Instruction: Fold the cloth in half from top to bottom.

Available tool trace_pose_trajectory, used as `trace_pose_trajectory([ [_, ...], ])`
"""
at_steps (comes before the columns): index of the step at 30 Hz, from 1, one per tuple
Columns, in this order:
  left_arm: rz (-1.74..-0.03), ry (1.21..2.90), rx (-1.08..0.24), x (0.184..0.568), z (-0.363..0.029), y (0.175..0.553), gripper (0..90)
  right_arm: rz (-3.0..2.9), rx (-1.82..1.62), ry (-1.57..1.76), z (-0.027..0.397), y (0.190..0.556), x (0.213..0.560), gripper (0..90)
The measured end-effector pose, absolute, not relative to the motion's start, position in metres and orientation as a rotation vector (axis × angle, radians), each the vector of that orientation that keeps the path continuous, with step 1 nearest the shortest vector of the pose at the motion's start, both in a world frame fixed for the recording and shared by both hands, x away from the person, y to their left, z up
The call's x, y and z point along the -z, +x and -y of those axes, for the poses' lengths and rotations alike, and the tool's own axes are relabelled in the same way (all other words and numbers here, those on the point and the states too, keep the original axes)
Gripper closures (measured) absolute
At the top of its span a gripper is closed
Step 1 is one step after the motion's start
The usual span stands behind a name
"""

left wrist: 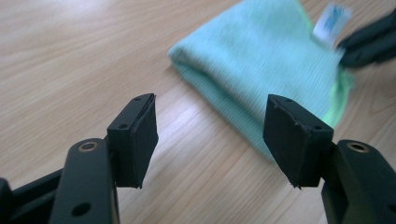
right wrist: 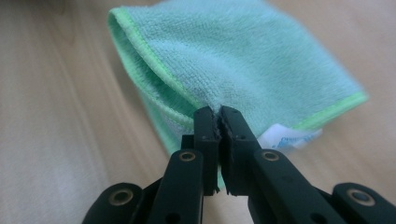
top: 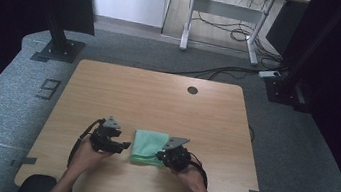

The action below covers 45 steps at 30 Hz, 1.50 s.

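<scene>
A folded green microfibre cloth (top: 149,146) lies on the wooden table (top: 158,94) near its front edge, between my two grippers. The left gripper (top: 124,145) rests just left of the cloth, open, with nothing between its jaws. In the left gripper view the cloth (left wrist: 261,56) lies a little ahead of the left gripper (left wrist: 210,135) and apart from it. My right gripper (top: 162,156) is at the cloth's right front corner. In the right gripper view this gripper (right wrist: 219,116) is shut on the edge of the cloth (right wrist: 233,60), beside a white label (right wrist: 285,137).
A round cable hole (top: 192,90) sits near the table's far edge. The far half of the table is bare wood. Beyond the table, two black stand bases (top: 59,50) rest on the grey carpet, with a desk frame and cables behind.
</scene>
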State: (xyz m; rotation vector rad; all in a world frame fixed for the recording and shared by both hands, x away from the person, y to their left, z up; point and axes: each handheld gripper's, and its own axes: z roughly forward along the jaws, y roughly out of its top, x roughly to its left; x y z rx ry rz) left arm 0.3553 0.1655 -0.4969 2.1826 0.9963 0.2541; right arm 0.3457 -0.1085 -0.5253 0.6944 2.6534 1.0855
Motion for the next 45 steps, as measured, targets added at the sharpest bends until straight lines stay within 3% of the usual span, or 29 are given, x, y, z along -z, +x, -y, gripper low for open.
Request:
trace_pose_trajectory([
  [6, -0.948, 2.263, -0.252, 0.503, -0.14, 0.356, 32.5, -2.689, -1.139, 0.725, 0.113, 0.341, 0.529, 80.9],
  [12, -0.981, 2.315, -0.242, 0.518, -0.141, 0.356, 32.5, -2.68, -1.189, 0.736, 0.125, 0.338, 0.515, 60.8],
  [18, -0.985, 2.327, -0.246, 0.522, -0.14, 0.355, 32.7, -2.642, -1.187, 0.799, 0.12, 0.352, 0.51, 60.2],
  [20, -0.988, 2.327, -0.251, 0.524, -0.141, 0.355, 32.6, -2.635, -1.125, 0.819, 0.115, 0.355, 0.517, 53.7],
  [24, -0.989, 2.307, -0.244, 0.529, -0.143, 0.355, 31.2, -2.562, -1.005, 0.887, 0.118, 0.356, 0.534, 30.3],
  [25, -0.99, 2.302, -0.241, 0.53, -0.144, 0.356, 30.8, -2.548, -1.009, 0.915, 0.121, 0.357, 0.537, 28.5],
  [36, -0.986, 2.187, -0.223, 0.523, -0.152, 0.366, 25.9, -2.494, -1.08, 0.992, 0.13, 0.368, 0.53, 25.2],
  [45, -1.006, 2.221, -0.292, 0.541, -0.148, 0.373, 18.8, -2.452, -0.994, 1.047, 0.122, 0.389, 0.543, 20.9],
])
